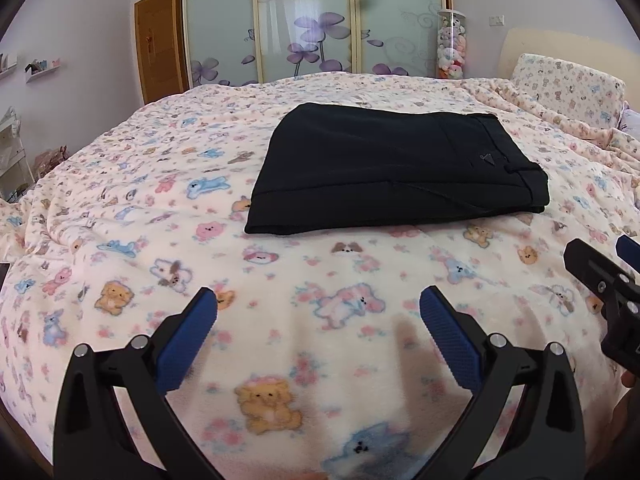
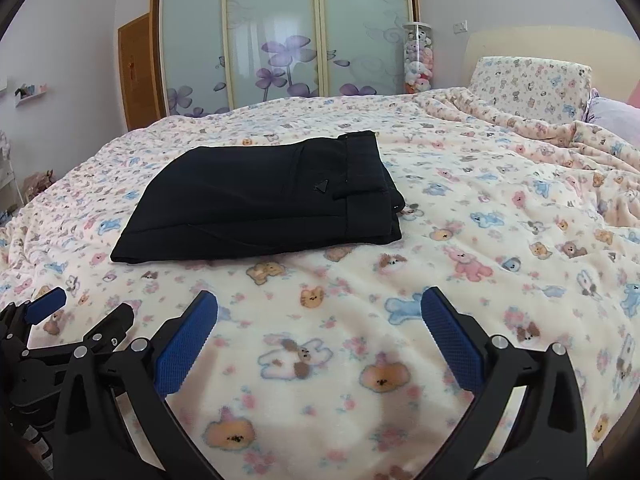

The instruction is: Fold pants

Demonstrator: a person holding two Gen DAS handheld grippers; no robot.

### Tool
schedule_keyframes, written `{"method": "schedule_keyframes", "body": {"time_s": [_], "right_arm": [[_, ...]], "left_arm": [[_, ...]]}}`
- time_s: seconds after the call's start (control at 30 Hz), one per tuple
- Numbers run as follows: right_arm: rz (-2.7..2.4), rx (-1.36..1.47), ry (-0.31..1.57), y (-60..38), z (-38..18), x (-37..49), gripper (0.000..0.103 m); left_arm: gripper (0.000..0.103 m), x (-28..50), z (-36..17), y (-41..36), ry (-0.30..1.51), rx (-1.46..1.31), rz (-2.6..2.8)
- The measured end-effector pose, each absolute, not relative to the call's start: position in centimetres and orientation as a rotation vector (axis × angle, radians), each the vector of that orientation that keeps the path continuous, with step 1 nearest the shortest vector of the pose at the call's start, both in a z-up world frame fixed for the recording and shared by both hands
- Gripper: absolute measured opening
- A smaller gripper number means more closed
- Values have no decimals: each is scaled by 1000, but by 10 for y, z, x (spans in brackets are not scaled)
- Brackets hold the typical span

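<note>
Black pants [image 1: 394,170] lie folded into a compact rectangle on the bed, waistband toward the right; the right wrist view shows the same pants [image 2: 264,200] left of centre. My left gripper [image 1: 318,304] hovers open over the blanket, well short of the pants, with nothing between its blue pads. My right gripper [image 2: 319,306] is also open and empty, nearer than the pants and to their right. Each gripper shows at the edge of the other's view: the right gripper [image 1: 600,256] at far right, the left gripper [image 2: 88,306] at lower left.
The bed carries a cream fleece blanket [image 1: 160,184] printed with animals. A matching pillow [image 2: 528,88] and rumpled bedding lie at the right. A wardrobe with flowered sliding doors [image 1: 312,24], a clear tube of plush toys [image 1: 451,46] and a wooden door [image 1: 158,44] stand behind.
</note>
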State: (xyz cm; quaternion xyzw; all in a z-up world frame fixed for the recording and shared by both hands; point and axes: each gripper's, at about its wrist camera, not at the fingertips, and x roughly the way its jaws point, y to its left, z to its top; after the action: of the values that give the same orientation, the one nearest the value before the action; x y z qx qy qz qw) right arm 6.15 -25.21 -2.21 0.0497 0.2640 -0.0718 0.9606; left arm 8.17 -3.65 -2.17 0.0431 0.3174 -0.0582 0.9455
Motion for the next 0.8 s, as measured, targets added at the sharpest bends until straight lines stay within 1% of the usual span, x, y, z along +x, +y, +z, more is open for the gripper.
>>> {"method": "schedule_keyframes", "body": {"time_s": [0.8], "right_arm": [[-139, 92, 558, -253, -27, 66, 102]], "left_arm": [[101, 85, -25, -30, 661, 54, -103]]}}
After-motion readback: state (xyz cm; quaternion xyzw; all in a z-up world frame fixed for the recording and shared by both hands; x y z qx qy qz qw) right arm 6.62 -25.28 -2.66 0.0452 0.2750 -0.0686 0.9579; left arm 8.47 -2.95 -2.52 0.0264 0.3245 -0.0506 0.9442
